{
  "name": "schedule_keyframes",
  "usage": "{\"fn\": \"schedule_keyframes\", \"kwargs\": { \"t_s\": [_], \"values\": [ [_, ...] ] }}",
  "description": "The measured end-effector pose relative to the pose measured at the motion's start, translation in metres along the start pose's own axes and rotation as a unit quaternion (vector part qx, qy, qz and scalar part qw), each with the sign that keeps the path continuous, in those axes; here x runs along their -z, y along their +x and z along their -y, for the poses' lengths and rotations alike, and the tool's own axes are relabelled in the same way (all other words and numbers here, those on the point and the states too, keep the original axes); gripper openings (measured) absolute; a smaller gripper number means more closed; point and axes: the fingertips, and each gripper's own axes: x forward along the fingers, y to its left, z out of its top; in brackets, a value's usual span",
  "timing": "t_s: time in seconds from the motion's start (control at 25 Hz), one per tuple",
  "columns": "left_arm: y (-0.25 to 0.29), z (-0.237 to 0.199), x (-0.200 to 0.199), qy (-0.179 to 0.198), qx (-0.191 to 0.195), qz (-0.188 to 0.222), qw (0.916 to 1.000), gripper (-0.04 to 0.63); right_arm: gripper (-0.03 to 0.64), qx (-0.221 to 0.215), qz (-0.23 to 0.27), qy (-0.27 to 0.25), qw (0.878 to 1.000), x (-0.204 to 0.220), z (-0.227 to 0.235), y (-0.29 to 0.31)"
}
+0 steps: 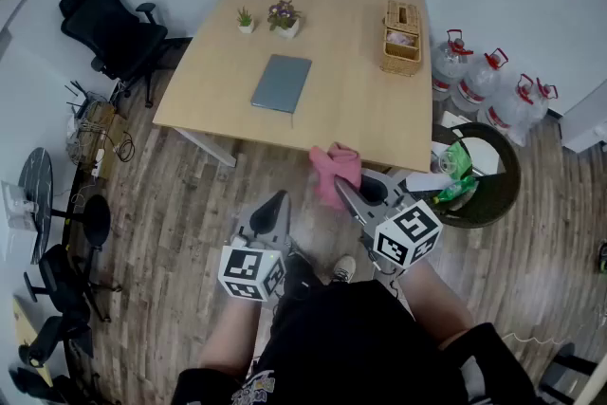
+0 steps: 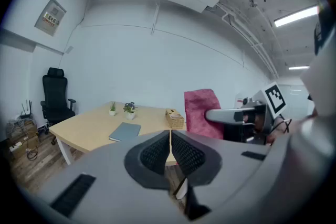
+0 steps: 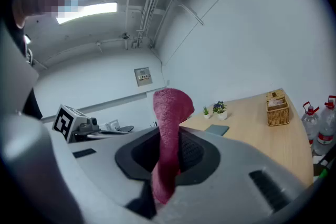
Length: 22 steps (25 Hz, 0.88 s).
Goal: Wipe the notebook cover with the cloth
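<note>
A grey notebook (image 1: 282,82) lies shut on the wooden table (image 1: 337,114), near its middle; it also shows as the grey notebook (image 2: 125,131) and the grey notebook (image 3: 217,129). My right gripper (image 1: 343,190) is shut on a pink cloth (image 1: 334,173), which sticks up between its jaws as the pink cloth (image 3: 168,134) and hangs in front of the table's near edge. My left gripper (image 1: 274,209) is held over the floor short of the table, its jaws (image 2: 169,150) closed together with nothing between them.
Two small potted plants (image 1: 272,16) stand at the table's far side and a wicker basket (image 1: 402,37) at its right. A black office chair (image 1: 116,27) is to the left. Water bottles (image 1: 491,88) and a black bin (image 1: 484,174) sit right of the table.
</note>
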Motion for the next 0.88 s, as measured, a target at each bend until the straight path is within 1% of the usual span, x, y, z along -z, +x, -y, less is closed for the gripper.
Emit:
{"fn": "schedule_keyframes", "kwargs": {
  "t_s": [0.24,0.52,0.88],
  "values": [
    [0.001,-0.007,0.000,-0.003,0.001,-0.002,1.0000,0.011,0.066,-0.007,0.004,0.016,1.000,0.000,-0.001,0.007],
    [0.004,-0.018,0.004,-0.009,0.002,-0.009,0.9999,0.011,0.066,-0.008,-0.006,0.023,1.000,0.007,0.002,0.017],
    [0.020,-0.056,0.009,-0.029,0.007,-0.018,0.9994,0.011,0.066,-0.003,-0.027,0.015,1.000,0.012,0.008,0.056]
  ]
}}
